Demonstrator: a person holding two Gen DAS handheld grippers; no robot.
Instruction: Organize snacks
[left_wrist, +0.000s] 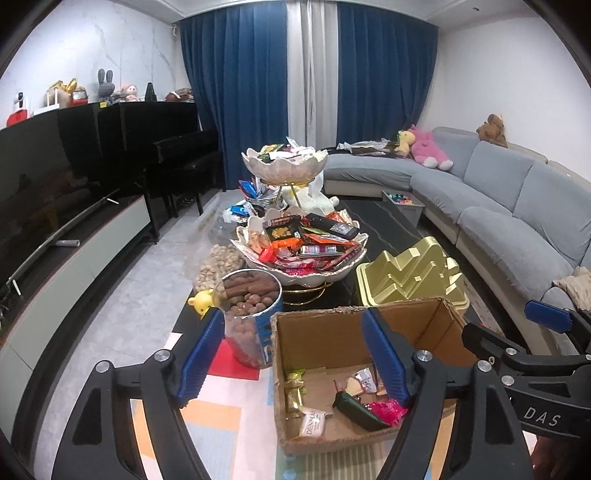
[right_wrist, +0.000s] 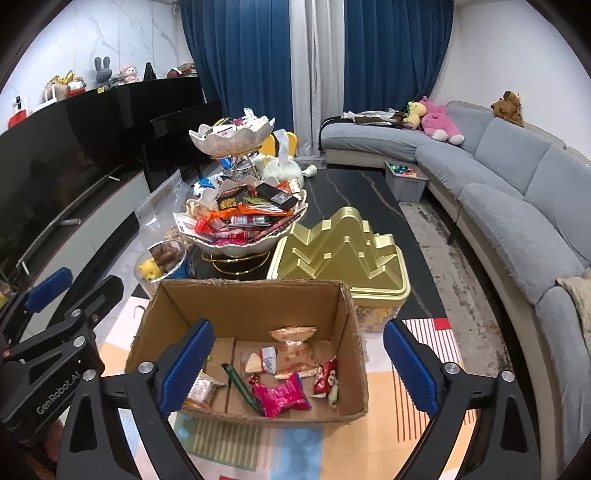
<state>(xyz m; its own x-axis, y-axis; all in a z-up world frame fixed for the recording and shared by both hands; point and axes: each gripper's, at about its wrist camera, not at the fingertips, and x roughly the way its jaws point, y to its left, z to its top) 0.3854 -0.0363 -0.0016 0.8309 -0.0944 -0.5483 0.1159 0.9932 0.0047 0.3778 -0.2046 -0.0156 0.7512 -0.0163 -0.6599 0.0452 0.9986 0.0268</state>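
Observation:
An open cardboard box (left_wrist: 325, 343) (right_wrist: 258, 302) stands on the colourful mat at the near end of the table. Loose on its floor lie several snacks, among them a pink packet (right_wrist: 282, 395), a dark green stick (right_wrist: 240, 384) and a red packet (right_wrist: 325, 376). My left gripper (left_wrist: 291, 332) is open over the box's left wall, with nothing held. My right gripper (right_wrist: 297, 328) stands open, wider than the box's near side, and is empty. Behind the box a two-tier shell-shaped bowl stand (left_wrist: 306, 273) (right_wrist: 236, 247) is heaped with wrapped snacks.
A clear jar of chocolates (left_wrist: 251, 314) and a bag of nuts (left_wrist: 218, 266) sit left of the box, a gold tin (right_wrist: 340, 243) behind it to the right. A grey bin (right_wrist: 406, 181) stands at the table's far end. A grey sofa (right_wrist: 517, 192) curves along the right, a TV (left_wrist: 48, 177) along the left.

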